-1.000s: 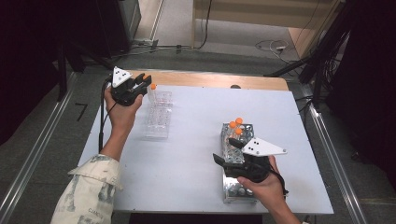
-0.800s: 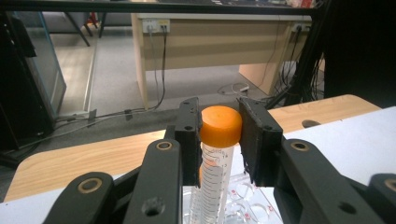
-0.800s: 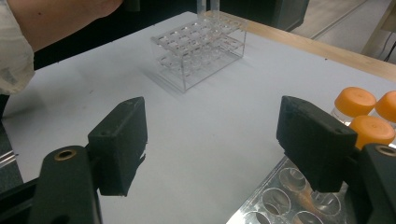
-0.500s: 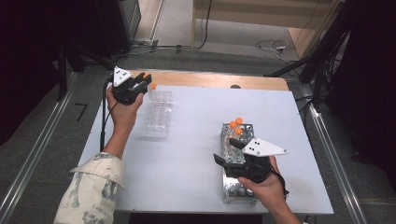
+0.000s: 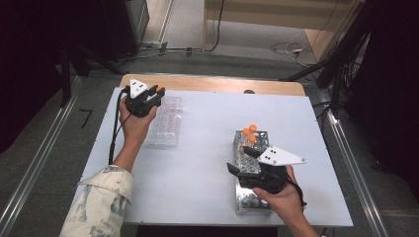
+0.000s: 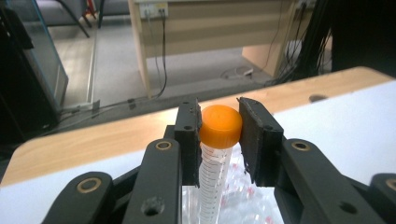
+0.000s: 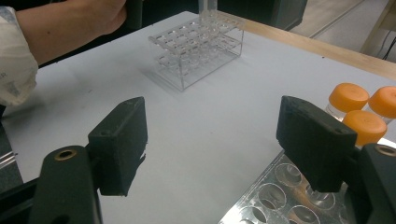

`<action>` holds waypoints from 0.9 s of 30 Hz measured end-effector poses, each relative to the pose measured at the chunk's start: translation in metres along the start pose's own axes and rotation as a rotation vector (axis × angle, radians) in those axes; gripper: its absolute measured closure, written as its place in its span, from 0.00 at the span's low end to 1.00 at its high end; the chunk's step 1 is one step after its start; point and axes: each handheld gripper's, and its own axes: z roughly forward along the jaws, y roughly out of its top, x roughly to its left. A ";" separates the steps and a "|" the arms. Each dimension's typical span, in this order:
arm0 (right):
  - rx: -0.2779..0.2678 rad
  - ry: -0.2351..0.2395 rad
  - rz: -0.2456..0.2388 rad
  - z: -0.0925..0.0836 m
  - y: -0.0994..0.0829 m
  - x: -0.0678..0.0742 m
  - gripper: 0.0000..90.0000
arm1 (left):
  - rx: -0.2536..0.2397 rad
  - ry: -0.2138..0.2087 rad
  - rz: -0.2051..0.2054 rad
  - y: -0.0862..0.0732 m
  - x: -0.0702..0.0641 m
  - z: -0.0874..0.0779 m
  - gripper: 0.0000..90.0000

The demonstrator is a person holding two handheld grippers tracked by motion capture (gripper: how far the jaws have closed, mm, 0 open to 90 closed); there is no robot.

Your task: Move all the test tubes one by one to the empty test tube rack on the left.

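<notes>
At frame centre, the tube (image 6: 211, 179) looked like clear smooth plastic, its orange cap (image 6: 220, 126) matt. The upper rack (image 7: 198, 45) was glossy transparent plastic; the lower-right rack (image 7: 275, 189) was shiny perforated metal. The tabletop (image 5: 207, 148) appeared matt white, edged with pale wood.

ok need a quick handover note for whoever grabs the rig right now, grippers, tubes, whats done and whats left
Left gripper: shut on an orange-capped tube by its cap, above the far end of the clear rack.
Right gripper: open, nothing between the jaws, over the metal rack.
Three capped tubes stand at the metal rack's far end.
Done: one tube carried to the clear rack.
Left: probably seat it in a slot, then move the other three.
</notes>
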 end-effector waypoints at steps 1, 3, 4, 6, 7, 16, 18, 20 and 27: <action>0.000 0.000 0.000 0.000 0.000 0.000 0.26 | 0.004 0.001 0.001 -0.002 0.000 0.001 0.78; 0.001 0.001 -0.002 0.000 0.000 0.000 0.26 | 0.005 0.006 0.009 -0.006 -0.001 0.001 0.78; 0.002 0.002 -0.003 0.000 0.000 0.000 0.26 | 0.004 0.008 0.002 -0.007 0.000 0.001 0.78; 0.002 0.002 -0.001 0.001 0.000 0.000 0.26 | 0.006 0.010 0.002 -0.007 0.000 0.001 0.78; 0.002 0.002 -0.001 0.001 0.000 0.000 0.26 | 0.008 0.012 0.005 -0.007 0.000 0.000 0.78; 0.000 -0.003 0.000 0.000 0.000 0.000 0.26 | 0.020 -0.005 0.007 -0.008 -0.006 0.000 0.60; -0.002 -0.006 0.000 -0.001 0.000 -0.001 0.26 | 0.013 -0.008 0.002 -0.007 -0.008 -0.001 0.53; -0.004 -0.013 0.005 -0.002 -0.001 -0.003 0.26 | 0.017 -0.030 -0.012 -0.006 -0.008 -0.004 0.46; -0.009 -0.046 0.012 -0.006 -0.004 -0.010 0.26 | 0.007 -0.060 -0.079 -0.011 -0.006 -0.018 0.35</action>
